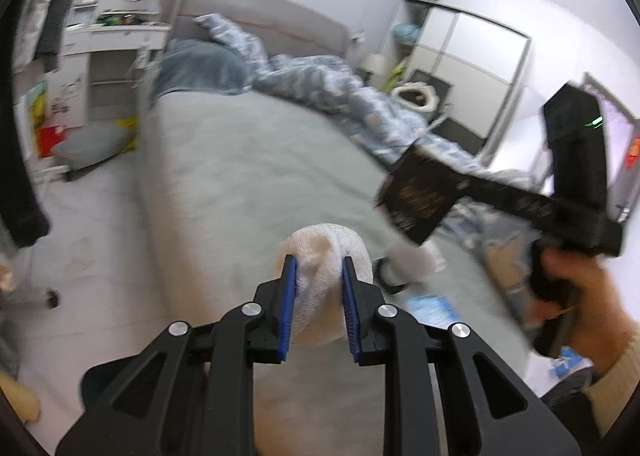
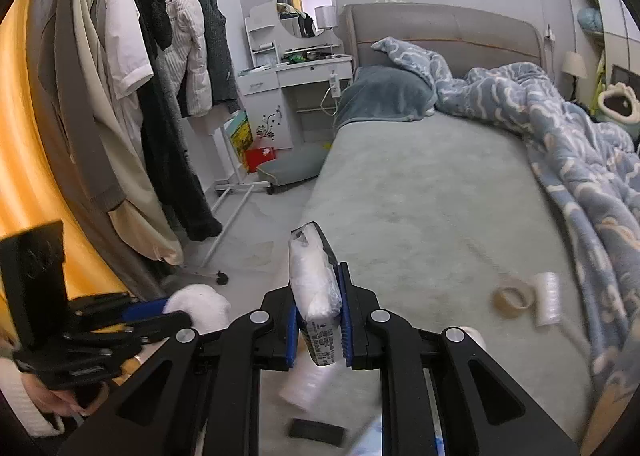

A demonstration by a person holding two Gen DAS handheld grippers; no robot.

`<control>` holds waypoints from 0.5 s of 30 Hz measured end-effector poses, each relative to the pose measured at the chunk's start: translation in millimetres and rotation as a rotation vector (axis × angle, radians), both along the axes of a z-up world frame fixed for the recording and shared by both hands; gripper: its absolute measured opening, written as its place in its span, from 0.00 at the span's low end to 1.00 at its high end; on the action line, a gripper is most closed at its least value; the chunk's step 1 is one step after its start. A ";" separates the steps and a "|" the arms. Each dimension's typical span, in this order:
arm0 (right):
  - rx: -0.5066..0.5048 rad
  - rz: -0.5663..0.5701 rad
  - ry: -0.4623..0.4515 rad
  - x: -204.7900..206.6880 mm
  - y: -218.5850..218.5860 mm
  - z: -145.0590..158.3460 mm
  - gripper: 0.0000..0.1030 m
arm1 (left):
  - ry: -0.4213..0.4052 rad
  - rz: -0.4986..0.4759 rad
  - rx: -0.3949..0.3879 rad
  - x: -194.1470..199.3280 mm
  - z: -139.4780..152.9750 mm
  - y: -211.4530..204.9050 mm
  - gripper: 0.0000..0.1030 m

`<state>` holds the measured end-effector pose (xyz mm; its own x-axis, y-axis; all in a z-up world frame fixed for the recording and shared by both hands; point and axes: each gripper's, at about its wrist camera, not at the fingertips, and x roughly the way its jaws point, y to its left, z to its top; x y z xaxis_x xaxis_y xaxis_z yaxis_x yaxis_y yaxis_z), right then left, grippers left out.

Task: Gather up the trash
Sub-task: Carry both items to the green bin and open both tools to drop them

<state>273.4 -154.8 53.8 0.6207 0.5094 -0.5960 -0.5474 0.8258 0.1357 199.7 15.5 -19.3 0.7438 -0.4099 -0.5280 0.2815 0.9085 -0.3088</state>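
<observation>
Bed [image 2: 420,207]: grey sheet fills most of both views, bare in the middle, with the blue patterned duvet [image 2: 568,143] bunched along the far side. That leaves the near edge free as a working surface, which is likely why the litter sits there.

Clothes rack [image 2: 132,95]: hung coats to the side of the bed, clear of your hands. Not part of the job.

Left gripper [image 1: 319,270]: your pads are clamped on a crumpled white wad [image 1: 326,256], probably tissue or cloth. It bulges past the fingertips, so the grip is across its middle. Held above the sheet, not resting on it.

Right gripper [image 2: 319,312]: shut tight on a flattened wrapper [image 2: 316,296], dark outside with white plastic showing, standing upright between the pads. A thin flat item pinched edge-on like this should stay put.

Remaining on the sheet, to the right in the right wrist view: a tape roll [image 2: 510,298] lying beside a small clear cup [image 2: 546,298], close together. A small dark flat object [image 2: 316,432] lies below your right gripper; blurred, cannot tell what it is.

Judgement: both hands are full, and no bin shows in either view. Expect to drop these off first.
</observation>
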 end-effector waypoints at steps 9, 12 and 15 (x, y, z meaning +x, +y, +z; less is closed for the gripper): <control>-0.017 0.068 0.081 -15.1 70.9 -21.1 0.16 | 0.218 0.150 0.069 5.3 -49.2 65.5 0.23; -0.008 0.084 0.109 -22.2 92.2 -27.3 0.16 | 0.280 0.180 0.079 6.8 -64.1 87.0 0.23; -0.014 0.091 0.146 -30.1 113.8 -36.8 0.16 | 0.340 0.195 0.088 4.5 -78.1 104.1 0.23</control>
